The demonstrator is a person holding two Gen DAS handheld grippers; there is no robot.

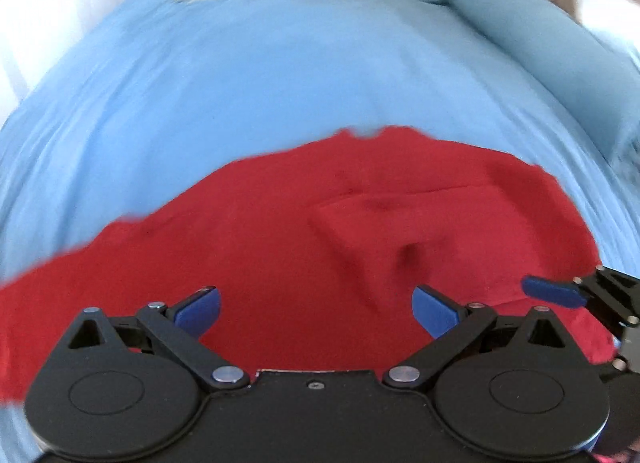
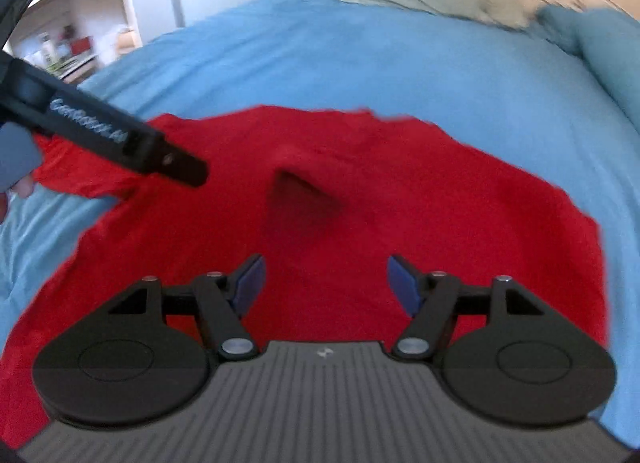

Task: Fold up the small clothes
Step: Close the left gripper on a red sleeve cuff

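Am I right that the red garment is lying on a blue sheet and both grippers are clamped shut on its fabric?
Not quite. The red garment does lie on the blue sheet, but both wrist views show the left gripper and right gripper open above the cloth, nothing pinched between their pads.

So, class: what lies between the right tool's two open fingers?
Only the red garment spread on the blue bedsheet; nothing is held between the right tool's fingers, as the right wrist view shows.
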